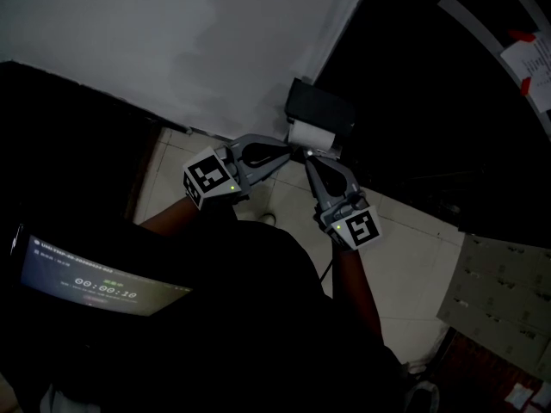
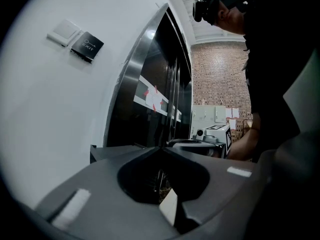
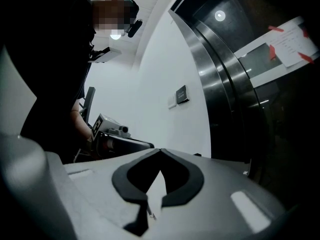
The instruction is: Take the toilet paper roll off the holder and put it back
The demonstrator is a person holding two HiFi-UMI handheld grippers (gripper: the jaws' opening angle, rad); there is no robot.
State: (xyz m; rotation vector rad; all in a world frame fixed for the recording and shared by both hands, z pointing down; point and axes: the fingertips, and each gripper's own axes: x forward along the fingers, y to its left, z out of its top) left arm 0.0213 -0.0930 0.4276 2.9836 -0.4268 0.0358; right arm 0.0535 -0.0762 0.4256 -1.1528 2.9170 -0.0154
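Low on the far wall (image 1: 172, 41), where the white paint meets the dark glossy door (image 1: 430, 101), the toilet paper roll (image 1: 308, 135) hangs under its black holder (image 1: 320, 107), seated and not yet lifted off. My left hand-held gripper (image 2: 161, 147) and my right hand-held gripper (image 3: 160, 149) meet nose to nose just on the near side of the roll, both clenched with their tips touching. A sliver of white shows behind each closed pair of jaws, and I cannot tell whether that is a nipped edge of paper or only something behind. I judge the roll light and soft. It will dent under a hard pinch, the outer sheets will slide and unwind if I take only the skin, and a loose tail will tear easily. The sounder hold, I think, is across the two ends, with the jaws opened wide first and the squeeze kept gentle. The holder's black cover sits close over the top of the roll, so the way out looks to be toward me or downward, not up. Room is tight on the far side, where the wall backs the holder, and the door edge stands just to the right. On the near side and to the left there is open air above the tiled floor (image 1: 405, 265). My two grippers crowd each other at the roll, so one should draw off before the other works.
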